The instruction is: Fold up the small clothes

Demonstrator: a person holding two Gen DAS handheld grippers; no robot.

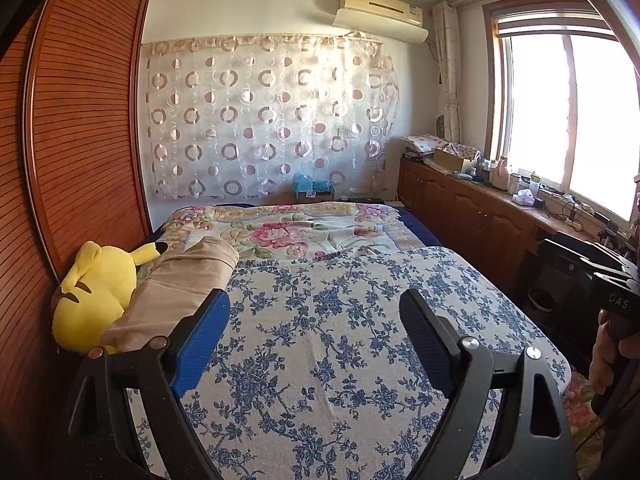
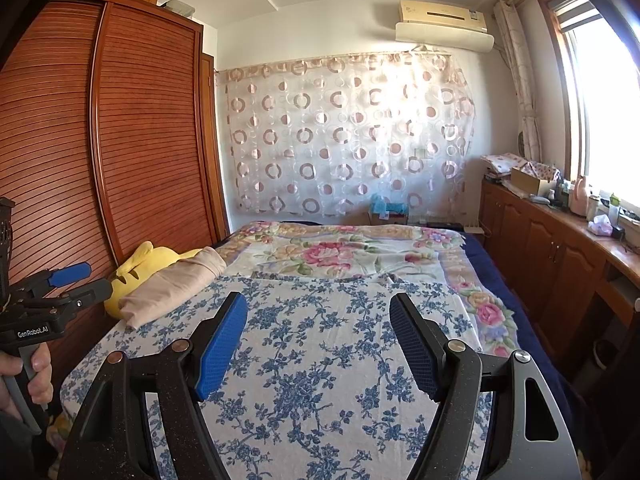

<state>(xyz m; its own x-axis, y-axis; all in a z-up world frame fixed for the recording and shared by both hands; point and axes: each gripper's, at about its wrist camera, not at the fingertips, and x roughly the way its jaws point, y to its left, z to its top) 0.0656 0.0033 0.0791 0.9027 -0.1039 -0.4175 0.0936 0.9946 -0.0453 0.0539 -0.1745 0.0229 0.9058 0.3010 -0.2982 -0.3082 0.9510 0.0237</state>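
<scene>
While both grippers hover above the bed (image 1: 320,340), neither one grasps anything. The left gripper (image 1: 314,312) has its jaws spread wide over the blue flower sheet (image 2: 320,360), with only the sheet showing between them. The right gripper (image 2: 318,316) is also released, its jaws apart above the same sheet. A folded beige garment (image 1: 176,280) lies on the bed at its left edge, touching the yellow plush toy (image 1: 92,296) that rests between the garment and the wooden wardrobe (image 1: 80,140). Farther along the bed, beyond the blue sheet, a pink flower blanket (image 2: 340,252) covers the mattress. A hand (image 2: 28,376) holds the left gripper's handle.
</scene>
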